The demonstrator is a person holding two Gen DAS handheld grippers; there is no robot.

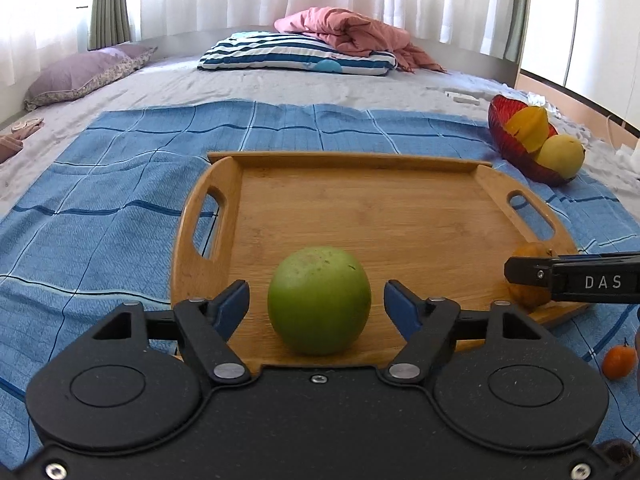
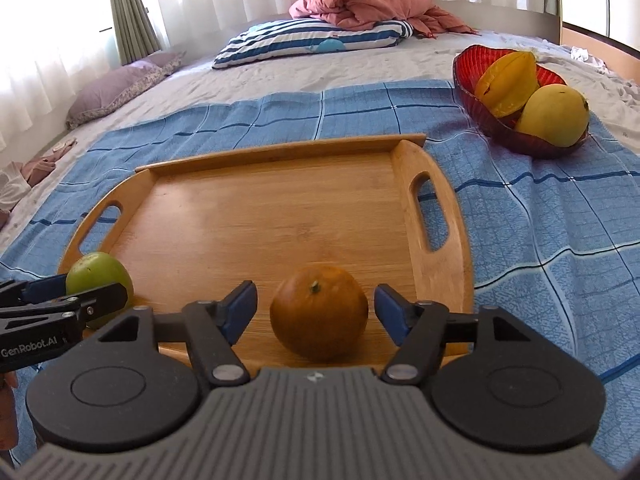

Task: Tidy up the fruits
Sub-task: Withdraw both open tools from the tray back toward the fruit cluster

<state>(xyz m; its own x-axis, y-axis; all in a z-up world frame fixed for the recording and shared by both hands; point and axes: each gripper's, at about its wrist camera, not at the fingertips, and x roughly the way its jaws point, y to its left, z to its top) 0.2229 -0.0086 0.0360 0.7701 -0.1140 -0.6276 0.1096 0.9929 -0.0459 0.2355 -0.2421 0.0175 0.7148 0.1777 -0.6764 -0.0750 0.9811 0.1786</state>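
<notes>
A wooden tray point(image 1: 360, 200) point(image 2: 260, 200) lies on a blue checked cloth. A green round fruit point(image 1: 319, 300) point(image 2: 100, 278) sits on the tray's near edge, between the open fingers of my left gripper point(image 1: 317, 304), with gaps on both sides. An orange point(image 2: 319, 312) point(image 1: 528, 276) sits on the tray's near right part, between the open fingers of my right gripper point(image 2: 316, 310), not touched. A red bowl point(image 1: 504, 128) point(image 2: 472, 76) at the back right holds a starfruit point(image 2: 506, 80) and a yellow mango point(image 2: 554, 116).
A small orange fruit point(image 1: 619, 362) lies on the cloth point(image 1: 120, 200) right of the tray. A striped pillow point(image 1: 296, 56), a pink blanket point(image 1: 352, 32) and a purple pillow point(image 1: 80, 76) lie on the bed beyond. Curtains hang behind.
</notes>
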